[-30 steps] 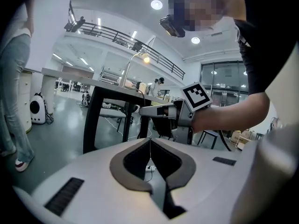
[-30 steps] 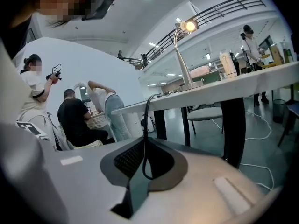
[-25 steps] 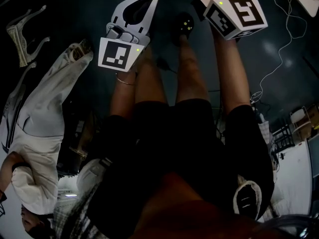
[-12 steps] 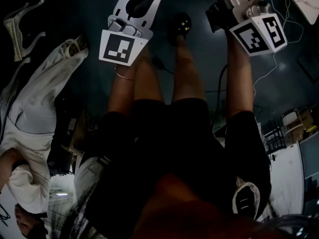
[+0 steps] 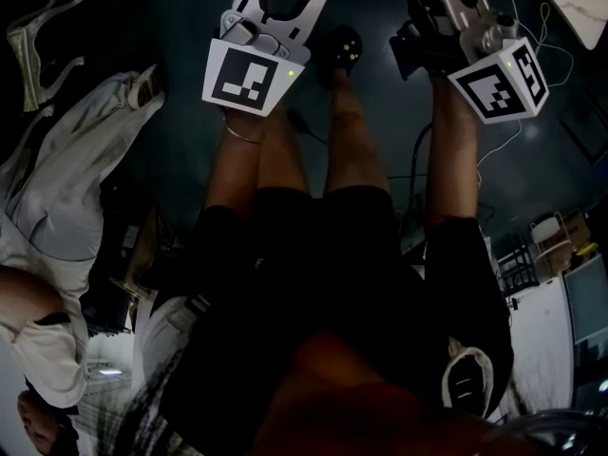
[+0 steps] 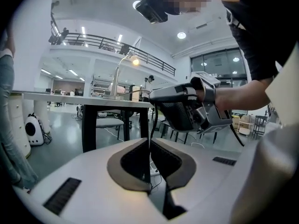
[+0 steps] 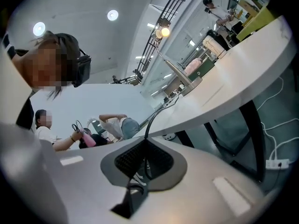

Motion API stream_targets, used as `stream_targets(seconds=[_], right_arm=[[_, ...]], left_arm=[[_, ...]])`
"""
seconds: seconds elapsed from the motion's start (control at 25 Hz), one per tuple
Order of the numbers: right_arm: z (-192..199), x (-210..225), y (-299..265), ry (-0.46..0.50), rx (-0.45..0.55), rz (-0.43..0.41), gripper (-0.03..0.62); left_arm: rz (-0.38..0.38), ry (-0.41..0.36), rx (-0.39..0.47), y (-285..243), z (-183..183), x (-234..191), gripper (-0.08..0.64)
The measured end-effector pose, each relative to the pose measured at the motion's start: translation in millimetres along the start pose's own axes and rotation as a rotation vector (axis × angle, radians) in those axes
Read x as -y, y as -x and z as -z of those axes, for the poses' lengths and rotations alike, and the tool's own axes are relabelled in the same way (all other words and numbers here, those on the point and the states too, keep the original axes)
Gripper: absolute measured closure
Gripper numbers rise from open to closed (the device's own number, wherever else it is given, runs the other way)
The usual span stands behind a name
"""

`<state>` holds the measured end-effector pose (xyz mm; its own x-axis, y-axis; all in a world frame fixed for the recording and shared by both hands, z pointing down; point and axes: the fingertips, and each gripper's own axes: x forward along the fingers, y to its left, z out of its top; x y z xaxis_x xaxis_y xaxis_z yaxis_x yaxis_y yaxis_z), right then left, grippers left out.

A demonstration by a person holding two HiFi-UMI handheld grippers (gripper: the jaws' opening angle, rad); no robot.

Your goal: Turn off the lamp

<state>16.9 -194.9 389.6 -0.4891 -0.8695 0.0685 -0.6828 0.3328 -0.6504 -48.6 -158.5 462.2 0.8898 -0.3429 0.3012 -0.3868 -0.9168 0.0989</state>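
Fingers [image 6: 127,161] of the left gripper [image 6: 149,143] are clenched flat against each other, with nothing pinched between their dark ribbed pads. The right gripper [image 7: 144,146] is closed tip to tip in the same way. A thin black cable [image 7: 154,118] shows beyond its tips, running up toward the table edge. The slender silver desk lamp [image 7: 177,71] stands on the white-topped table with black legs [image 7: 243,73], well ahead of both grippers, and its bulb is glowing. From the left gripper view the lamp [image 6: 133,59] rises above the far side of the tabletop [image 6: 70,97], while the right gripper is held level just to the right, gripped by a bare-armed hand [image 6: 219,97]. The head view looks steeply down on both grippers, held out side by side and apart above a dark glossy floor [image 5: 380,112], where a white cord [image 5: 508,136] trails near the right one.
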Motion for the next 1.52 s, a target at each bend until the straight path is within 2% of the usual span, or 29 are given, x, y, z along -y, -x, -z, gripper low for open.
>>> stream_targets(seconds=[0.44,0.56,0.72,0.84,0.92,1.0,1.16,1.36,1.52], right_arm=[[-4.5,-9.2,-1.5,-0.020,0.012,-0.032,0.583],[-4.6,-9.3,-1.7,-0.023,0.016,-0.033,0.583],[-5.4,-10.3,-3.8,-0.036,0.021,-0.043,0.583],[-4.0,-10.4,-4.3,-0.049,0.020,-0.046,0.583],[-2.8,-9.6,-3.9,-0.051,0.015,-0.044,0.583],[-1.6,-8.9,-3.1,-0.051,0.008,-0.047,0.583],[-1.0,-8.4,-3.5,-0.017,0.005,-0.060,0.581],[5.9,-2.2,9.5,0.091,-0.023,-0.033,0.557],[5.2,5.3,24.9,0.121,0.001,-0.006,0.557]], left_arm=[[0.039,-0.044,0.050,-25.1,-26.6,10.3,0.550],[0.052,-0.042,0.057,-29.2,-30.4,12.0,0.491],[0.075,-0.064,0.033,-36.8,-30.2,15.1,0.491],[0.082,-0.051,0.052,-42.2,-35.6,14.4,0.491],[0.091,-0.037,0.052,-42.7,-37.3,13.8,0.519],[0.100,-0.066,0.030,-42.0,-35.6,16.0,0.535],[0.099,-0.101,0.020,-42.3,-35.1,18.5,0.538],[0.080,-0.140,0.015,-37.6,-39.2,18.9,0.538],[0.061,-0.123,0.036,-28.1,-49.0,15.0,0.540]])
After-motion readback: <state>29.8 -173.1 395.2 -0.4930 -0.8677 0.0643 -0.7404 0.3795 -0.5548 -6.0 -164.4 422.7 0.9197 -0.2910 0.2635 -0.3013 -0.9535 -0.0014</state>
